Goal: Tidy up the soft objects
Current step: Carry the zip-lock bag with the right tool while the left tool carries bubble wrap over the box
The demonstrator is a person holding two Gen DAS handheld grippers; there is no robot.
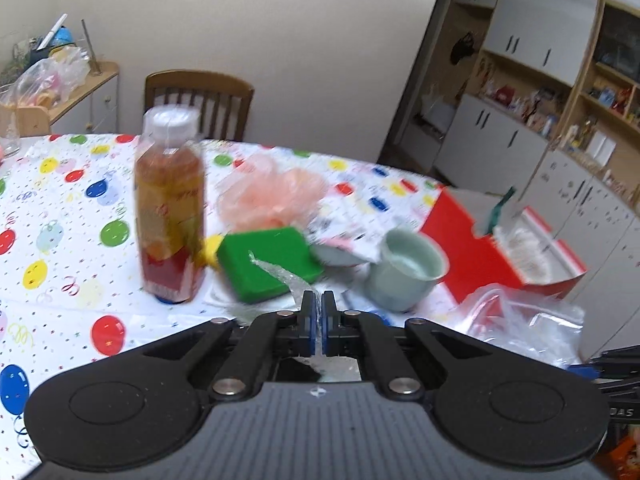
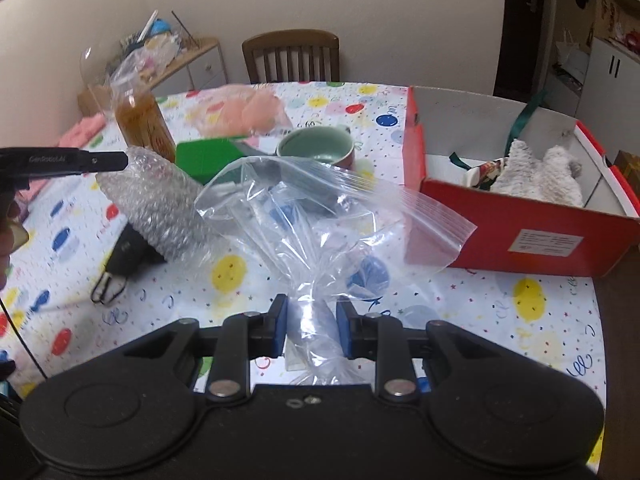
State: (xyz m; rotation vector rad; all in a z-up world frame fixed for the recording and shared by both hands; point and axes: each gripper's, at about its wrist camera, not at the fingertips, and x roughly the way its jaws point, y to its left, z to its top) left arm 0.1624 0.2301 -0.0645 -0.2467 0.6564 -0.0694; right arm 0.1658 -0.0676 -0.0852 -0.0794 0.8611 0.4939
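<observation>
My left gripper (image 1: 319,304) is shut on a piece of bubble wrap (image 1: 280,274); in the right wrist view the gripper (image 2: 120,161) holds the bubble wrap (image 2: 160,204) in the air, left of the bag. My right gripper (image 2: 311,316) pinches the bunched bottom of a clear zip bag (image 2: 320,208), whose mouth points up and away. A peach mesh pouf (image 1: 268,196) and a green sponge (image 1: 266,262) lie on the balloon tablecloth (image 1: 60,208). A red box (image 2: 520,216) at right holds a grey plush toy (image 2: 536,176).
A juice bottle (image 1: 170,216) stands left of the sponge. A pale green cup (image 1: 406,274) sits between the sponge and the red box. A black key fob (image 2: 128,254) lies under the bubble wrap. A pink cloth (image 2: 86,128) is far left. A wooden chair (image 2: 291,58) stands behind the table.
</observation>
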